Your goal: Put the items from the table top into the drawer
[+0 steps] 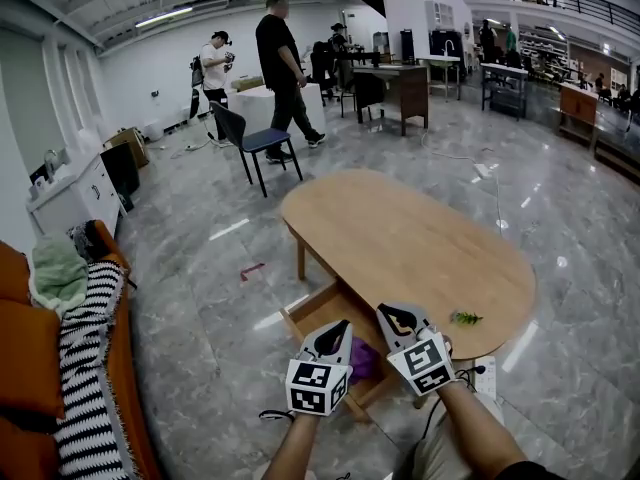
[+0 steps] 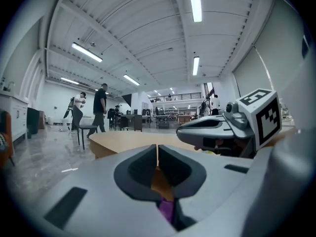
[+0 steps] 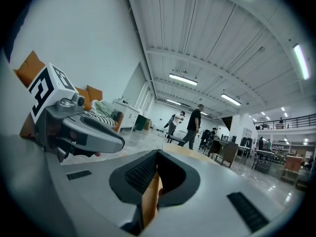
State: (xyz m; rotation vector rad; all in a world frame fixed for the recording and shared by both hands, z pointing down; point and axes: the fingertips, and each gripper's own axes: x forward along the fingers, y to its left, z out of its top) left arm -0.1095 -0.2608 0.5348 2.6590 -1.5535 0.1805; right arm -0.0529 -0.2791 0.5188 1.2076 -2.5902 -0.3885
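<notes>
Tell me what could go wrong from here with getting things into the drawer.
1. The green item lies near the edge of the table; a nudge from a shut gripper could knock it off.
2. The left gripper and right gripper sit close together by the open drawer, both shut and empty; they may bump each other or the drawer.

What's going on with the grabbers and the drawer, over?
Left gripper, right gripper both shut, empty. Drawer open, purple item inside; green item on table. Nothing blocking.
</notes>
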